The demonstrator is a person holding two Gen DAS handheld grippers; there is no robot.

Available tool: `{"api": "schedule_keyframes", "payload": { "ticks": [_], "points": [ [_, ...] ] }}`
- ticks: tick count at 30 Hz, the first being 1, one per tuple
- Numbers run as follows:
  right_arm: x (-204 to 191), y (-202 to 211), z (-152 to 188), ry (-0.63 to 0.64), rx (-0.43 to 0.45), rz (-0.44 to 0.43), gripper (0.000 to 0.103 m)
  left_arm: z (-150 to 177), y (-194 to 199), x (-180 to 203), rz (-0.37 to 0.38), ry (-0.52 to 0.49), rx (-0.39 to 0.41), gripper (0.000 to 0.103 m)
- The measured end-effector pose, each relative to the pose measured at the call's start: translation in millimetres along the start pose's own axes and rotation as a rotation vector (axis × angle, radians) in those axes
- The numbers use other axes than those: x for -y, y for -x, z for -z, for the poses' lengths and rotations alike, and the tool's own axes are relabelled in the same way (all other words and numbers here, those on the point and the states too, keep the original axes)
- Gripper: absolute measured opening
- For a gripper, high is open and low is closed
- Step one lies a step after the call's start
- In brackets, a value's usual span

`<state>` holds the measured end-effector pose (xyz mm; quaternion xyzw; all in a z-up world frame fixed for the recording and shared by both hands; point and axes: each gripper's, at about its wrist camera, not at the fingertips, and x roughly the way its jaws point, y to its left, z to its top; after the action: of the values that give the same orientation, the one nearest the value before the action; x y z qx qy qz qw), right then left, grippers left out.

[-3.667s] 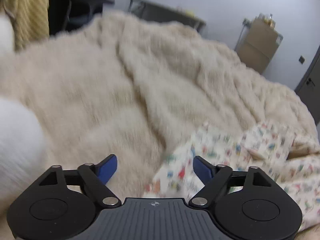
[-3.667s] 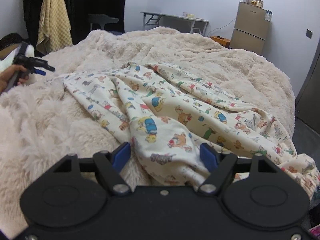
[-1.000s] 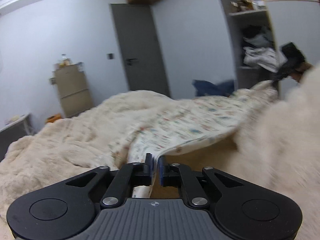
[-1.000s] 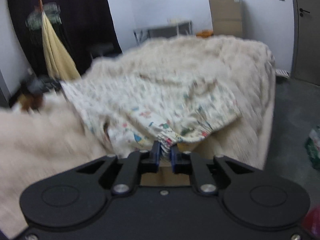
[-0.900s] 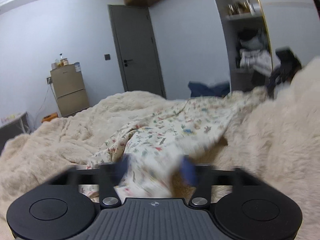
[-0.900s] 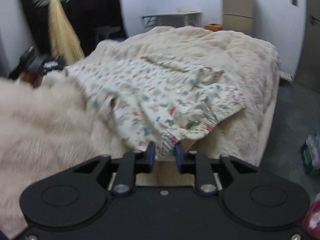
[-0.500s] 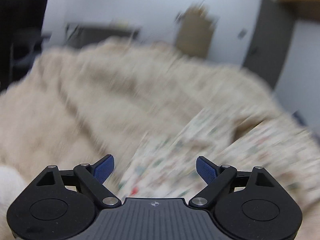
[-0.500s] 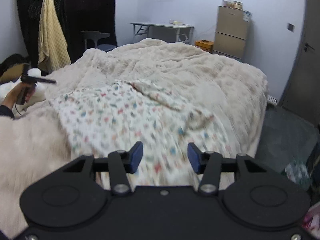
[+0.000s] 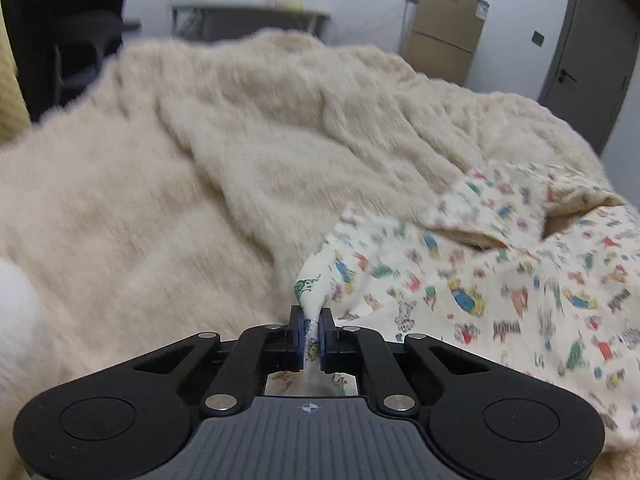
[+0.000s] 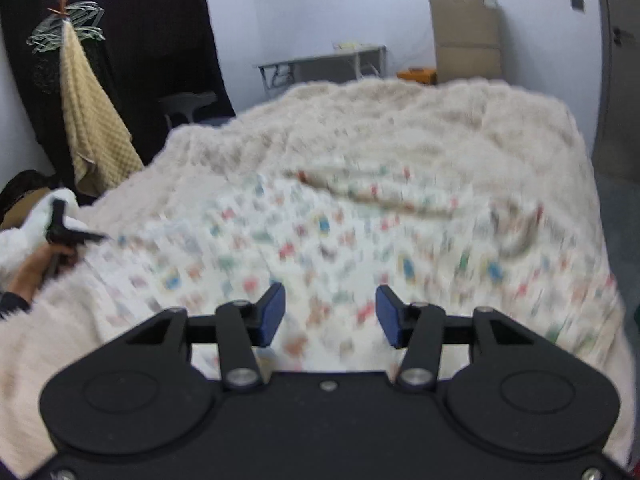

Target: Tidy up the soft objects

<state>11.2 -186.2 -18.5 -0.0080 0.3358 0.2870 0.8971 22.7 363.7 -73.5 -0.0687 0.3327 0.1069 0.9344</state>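
Printed cloth [image 9: 500,288] lies spread over the right side of the fluffy cream blanket [image 9: 200,184] in my left wrist view, its near corner drawn up into a twist. My left gripper [image 9: 311,338] has just closed, and its blue pads pinch that corner tight. One edge of the cloth is folded back near the far right, showing a tan underside. To the left of the cloth I see only bare blanket, running back toward a desk [image 9: 248,20] and a cabinet [image 9: 444,32] by the wall.

From the right wrist, the cloth is blurred but covers the blanket's middle and reaches its right edge, where the floor [image 10: 616,216] drops away. My right gripper [image 10: 330,316] hangs over the cloth with fingers spread, nothing between them. At far left a hand [image 10: 38,266] holds the other gripper at the cloth's corner, beside a yellow towel [image 10: 92,128] hanging on a stand.
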Motion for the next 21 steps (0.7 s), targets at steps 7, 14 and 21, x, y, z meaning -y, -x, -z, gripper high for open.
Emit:
{"api": "schedule_keyframes", "payload": {
  "ticks": [7, 14, 21],
  "points": [
    [-7, -7, 7, 0.028, -0.028, -0.025, 0.049, -17, 18, 9, -0.216, -0.085, 0.029, 0.016],
    [-6, -4, 6, 0.036, -0.041, -0.026, 0.050, -22, 19, -17, 0.054, 0.174, 0.038, 0.065],
    [-7, -7, 6, 0.039, -0.046, -0.025, 0.051, -69, -56, 12, -0.016, 0.034, -0.104, 0.067]
  ]
}}
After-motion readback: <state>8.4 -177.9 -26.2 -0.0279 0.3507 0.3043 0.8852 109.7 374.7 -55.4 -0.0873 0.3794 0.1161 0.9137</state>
